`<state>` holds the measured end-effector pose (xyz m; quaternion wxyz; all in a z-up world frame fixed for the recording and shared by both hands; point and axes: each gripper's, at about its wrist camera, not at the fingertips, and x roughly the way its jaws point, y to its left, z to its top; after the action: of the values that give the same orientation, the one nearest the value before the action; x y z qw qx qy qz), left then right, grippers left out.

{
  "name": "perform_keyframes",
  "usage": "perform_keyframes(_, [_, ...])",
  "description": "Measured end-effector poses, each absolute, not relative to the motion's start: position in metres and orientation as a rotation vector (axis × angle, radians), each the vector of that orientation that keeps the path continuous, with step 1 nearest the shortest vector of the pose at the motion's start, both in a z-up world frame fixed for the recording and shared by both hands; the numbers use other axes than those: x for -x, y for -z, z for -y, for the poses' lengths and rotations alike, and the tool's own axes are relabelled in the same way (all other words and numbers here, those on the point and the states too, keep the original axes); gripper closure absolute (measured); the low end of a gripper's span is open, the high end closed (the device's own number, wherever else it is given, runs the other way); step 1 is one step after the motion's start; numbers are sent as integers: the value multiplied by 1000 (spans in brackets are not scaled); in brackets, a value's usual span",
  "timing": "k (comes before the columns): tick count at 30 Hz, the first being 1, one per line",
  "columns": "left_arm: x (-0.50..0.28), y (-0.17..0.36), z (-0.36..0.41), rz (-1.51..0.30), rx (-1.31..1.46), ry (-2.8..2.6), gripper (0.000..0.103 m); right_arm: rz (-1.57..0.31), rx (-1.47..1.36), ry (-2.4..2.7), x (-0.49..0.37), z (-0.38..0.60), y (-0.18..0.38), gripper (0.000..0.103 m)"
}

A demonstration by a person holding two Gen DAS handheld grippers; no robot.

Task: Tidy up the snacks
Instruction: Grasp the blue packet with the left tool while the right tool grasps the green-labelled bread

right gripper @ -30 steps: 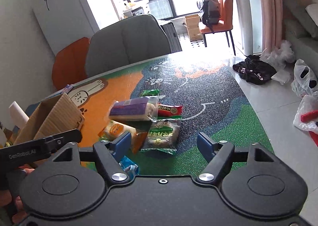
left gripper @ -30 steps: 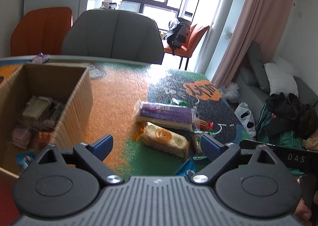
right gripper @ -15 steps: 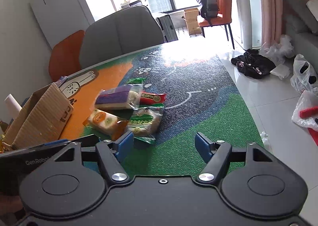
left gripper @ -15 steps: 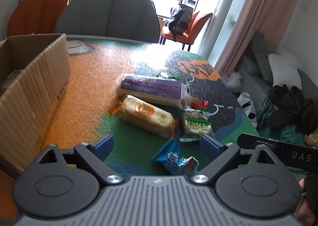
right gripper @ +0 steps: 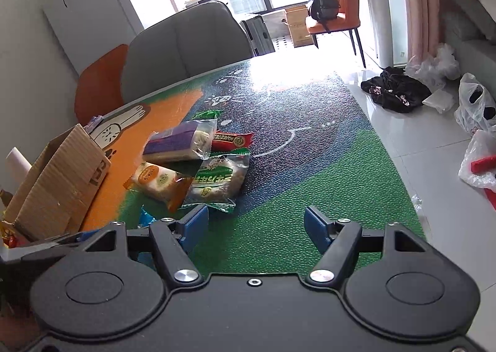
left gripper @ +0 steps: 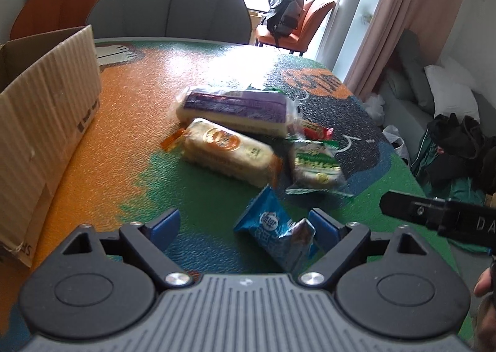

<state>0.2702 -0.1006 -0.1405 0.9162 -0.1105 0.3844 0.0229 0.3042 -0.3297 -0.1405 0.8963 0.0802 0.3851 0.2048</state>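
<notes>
Blue foil marks my target: the small blue snack packet point(left gripper: 276, 229) lies on the patterned table mat point(left gripper: 198, 197), nearest of the loose snacks, and I have the left gripper point(left gripper: 245, 226) lowered around it. Its jaws are closing with the packet between them; the right pad point(left gripper: 322, 228) sits against the crumpled end, the left pad point(left gripper: 164, 225) stands clear of it, so I count no grip yet. I judge this packet was chosen first because it lies apart from the pile and is open to the jaws. Beyond it, the orange-labelled cake pack point(left gripper: 226, 150), the purple-labelled cake pack point(left gripper: 235, 110), the green-labelled packet point(left gripper: 316, 163) and the red wrapper point(left gripper: 316, 132) lie touching or overlapping. The cardboard box point(left gripper: 46, 122), open at the top and standing left of the pile, is presumably the destination. My right gripper point(right gripper: 255, 223) hovers over bare green mat with jaws moderately apart and nothing between them, aside from the pile. Crinkled foil may slip; I would close squarely across the packet body.
</notes>
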Motion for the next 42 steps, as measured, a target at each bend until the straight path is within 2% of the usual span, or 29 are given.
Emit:
perform_keyframes(4, [-265, 143, 89, -797, 229, -59, 27, -800, -164, -438, -305, 320, 142, 34])
perform_keyframes(7, [-263, 142, 83, -794, 231, -54, 39, -803, -159, -448, -304, 313, 142, 34])
perform_keyframes(12, [-262, 141, 74, -789, 247, -40, 65, -803, -146, -455, -304, 303, 142, 34])
perform_keyframes(13, [-262, 142, 72, -789, 250, -39, 67, -802, -142, -454, -304, 302, 142, 34])
perform_keyframes(22, [-266, 142, 70, -779, 230, -37, 68, -794, -106, -436, -309, 290, 143, 34])
perform_keyframes(26, [-269, 142, 67, -770, 226, -37, 72, -786, -89, -430, -313, 283, 143, 34])
perform_keyframes(32, [-270, 139, 58, -760, 226, -36, 72, -791, -53, -419, -323, 269, 149, 33])
perform_keyframes(40, [-276, 140, 49, -776, 219, -42, 71, -791, -4, -390, -331, 254, 158, 33])
perform_keyframes(42, [-276, 140, 48, -773, 219, -40, 67, -791, 5, -375, -332, 254, 158, 33])
